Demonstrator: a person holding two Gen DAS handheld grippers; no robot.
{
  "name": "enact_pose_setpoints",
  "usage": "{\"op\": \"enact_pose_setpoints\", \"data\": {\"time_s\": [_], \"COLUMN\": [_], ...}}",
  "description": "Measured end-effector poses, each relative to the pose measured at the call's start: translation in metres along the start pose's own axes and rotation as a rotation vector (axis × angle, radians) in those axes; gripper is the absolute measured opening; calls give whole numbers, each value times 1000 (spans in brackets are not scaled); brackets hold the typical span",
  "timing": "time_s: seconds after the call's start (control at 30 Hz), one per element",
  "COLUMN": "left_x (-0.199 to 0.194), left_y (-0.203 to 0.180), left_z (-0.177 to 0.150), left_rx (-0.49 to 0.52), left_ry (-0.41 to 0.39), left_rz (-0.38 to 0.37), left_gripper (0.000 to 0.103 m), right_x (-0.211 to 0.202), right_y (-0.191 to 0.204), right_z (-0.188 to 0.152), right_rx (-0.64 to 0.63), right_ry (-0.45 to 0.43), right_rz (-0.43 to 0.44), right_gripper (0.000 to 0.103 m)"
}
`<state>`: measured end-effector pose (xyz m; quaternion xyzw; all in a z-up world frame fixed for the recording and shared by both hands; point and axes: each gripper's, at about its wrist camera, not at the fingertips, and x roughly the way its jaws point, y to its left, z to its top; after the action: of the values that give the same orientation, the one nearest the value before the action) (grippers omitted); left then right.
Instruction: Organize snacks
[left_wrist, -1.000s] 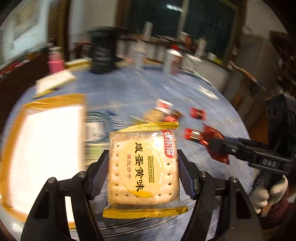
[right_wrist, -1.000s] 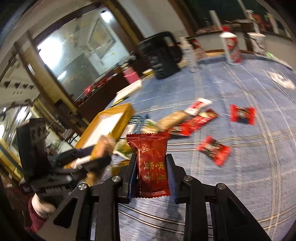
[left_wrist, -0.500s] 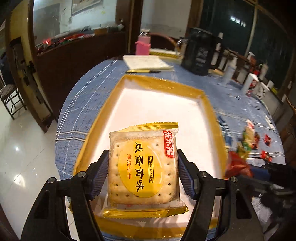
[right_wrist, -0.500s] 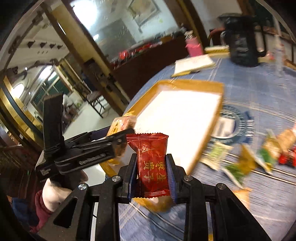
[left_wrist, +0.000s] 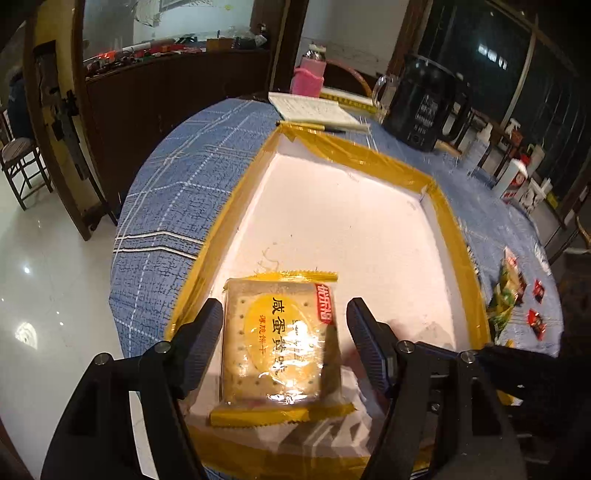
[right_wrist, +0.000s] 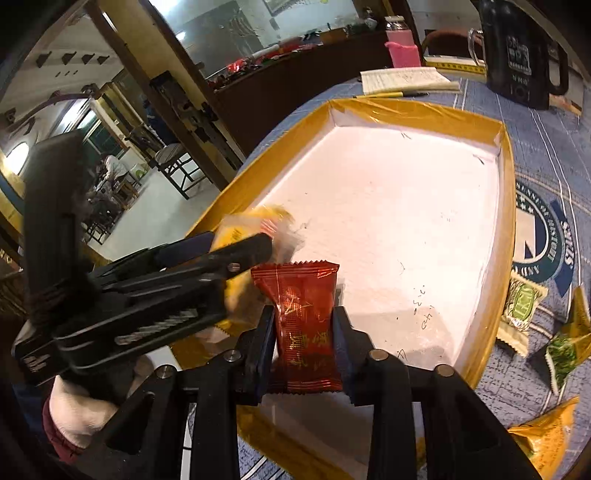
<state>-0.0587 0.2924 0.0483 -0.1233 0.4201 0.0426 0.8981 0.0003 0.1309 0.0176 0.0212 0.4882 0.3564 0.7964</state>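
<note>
A shallow white tray with a yellow rim (left_wrist: 362, 155) lies on the blue checked tablecloth; it also shows in the right wrist view (right_wrist: 417, 110). My left gripper (left_wrist: 286, 332) is open over the tray's near corner, its jaws standing apart from a yellow egg-yolk biscuit packet (left_wrist: 277, 343) that lies between them on the tray floor. In the right wrist view the left gripper (right_wrist: 240, 247) is at the left, with the biscuit packet (right_wrist: 255, 221) blurred beside it. My right gripper (right_wrist: 304, 325) is shut on a red candy packet (right_wrist: 301, 321), held upright above the tray's near edge.
Loose green and yellow snack packets (right_wrist: 524, 310) lie on the cloth right of the tray, red ones (left_wrist: 537, 321) farther off. A black kettle (left_wrist: 424, 107), a notebook with a pen (left_wrist: 314, 110) and a pink bottle (left_wrist: 308, 75) stand behind the tray. The table edge drops off at the left.
Both grippers swung left from the snack pile to the tray. My left gripper has opened and let the biscuit packet go onto the tray. The right still grips the red packet.
</note>
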Motion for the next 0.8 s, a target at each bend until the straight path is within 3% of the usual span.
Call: {"op": "enact_pose_setpoints", "data": {"time_s": [0.17, 0.4, 0.53, 0.73, 0.8], "left_x": [-30, -73, -82, -86, -86], "left_y": [-1, -35, -63, -99, -111], "left_z": [1, -14, -24, -37, -40], "left_rx": [-35, -19, 35, 80, 98], "left_ry": [-80, -173, -183, -172, -167], "left_rz": [-22, -106, -149, -201, -205], "left_gripper": [69, 74, 75, 75, 75], "right_x": [-18, -84, -121, -131, -125], "right_y": [2, -23, -64, -94, -94], "right_z": [-1, -20, -37, -77, -86], "right_rx": [-10, 18, 45, -4, -15], "right_ry": [-50, -163, -202, -126, -112], "right_rz": [23, 33, -44, -187, -209], "right_gripper": [34, 38, 42, 43, 54]}}
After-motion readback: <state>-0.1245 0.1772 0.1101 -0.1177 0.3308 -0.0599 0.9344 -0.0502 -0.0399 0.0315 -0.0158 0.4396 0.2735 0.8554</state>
